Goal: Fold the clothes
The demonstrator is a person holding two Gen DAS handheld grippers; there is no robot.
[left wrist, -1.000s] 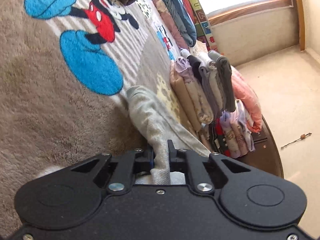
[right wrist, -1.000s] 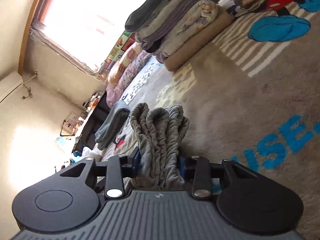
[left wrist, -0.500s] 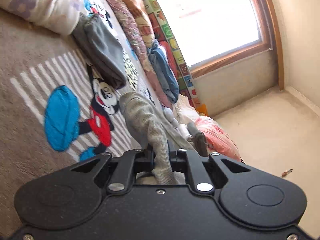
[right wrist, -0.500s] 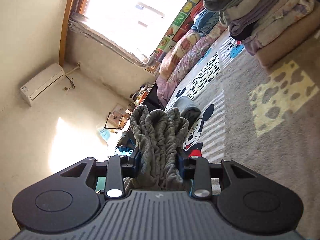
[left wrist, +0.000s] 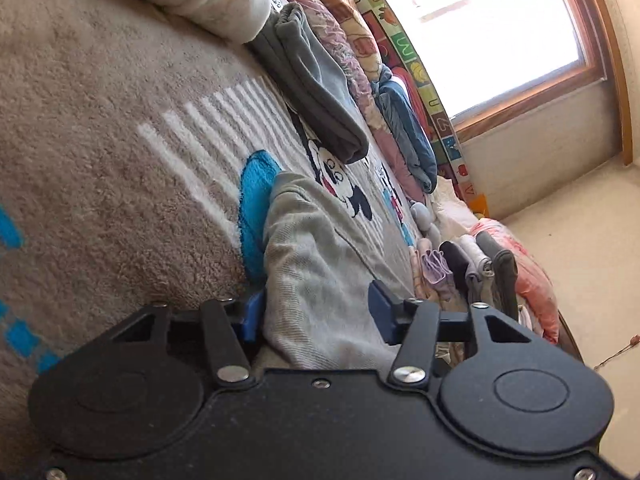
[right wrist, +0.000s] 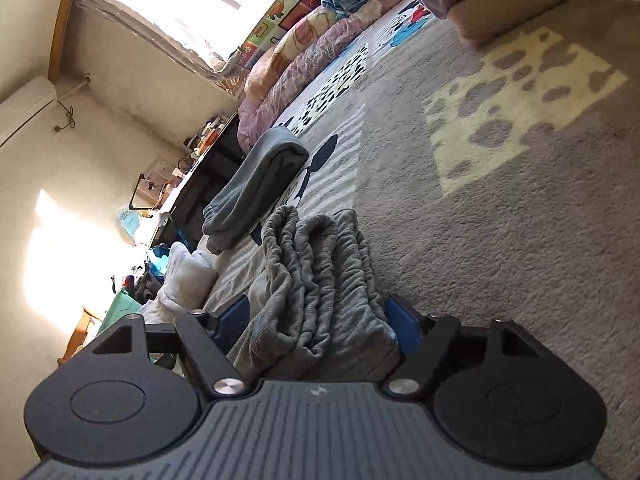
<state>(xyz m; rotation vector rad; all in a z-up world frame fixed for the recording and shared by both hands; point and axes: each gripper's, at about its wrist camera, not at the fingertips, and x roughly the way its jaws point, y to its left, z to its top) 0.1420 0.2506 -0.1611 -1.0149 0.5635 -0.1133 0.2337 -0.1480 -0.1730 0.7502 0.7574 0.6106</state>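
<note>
- Your left gripper (left wrist: 316, 312): jaws opening. The light grey garment (left wrist: 316, 264) lies between the blue pads; left pad touches the cloth edge, right pad stands clear of it, so no grip.
- Your right gripper (right wrist: 320, 320): jaws opening too. The gathered waistband (right wrist: 320, 256) of the same grey garment sits bunched between the pads. Left pad is off the cloth; right pad is at the fabric edge, can't tell if it presses.
- Garment rests on the grey cartoon-print blanket (left wrist: 100, 140), partly over a blue patch (left wrist: 252, 200) of the print.
- Just beyond, in both views: a folded dark grey garment (left wrist: 316, 92) on the blanket, apart from yours.
- Left view, right of gripper: a row of small folded items (left wrist: 468, 268) at the blanket edge, pink bundle (left wrist: 532, 280) beside them.
- Farther: rolled quilts (right wrist: 288, 76) & a blue bundle (left wrist: 404, 128) along the colourful letter-print mat (left wrist: 416, 68) under the window (left wrist: 480, 20).
- Right view, far left: white cloth lump (right wrist: 184, 276), cluttered desk (right wrist: 192, 160), wall AC unit (right wrist: 24, 104).
</note>
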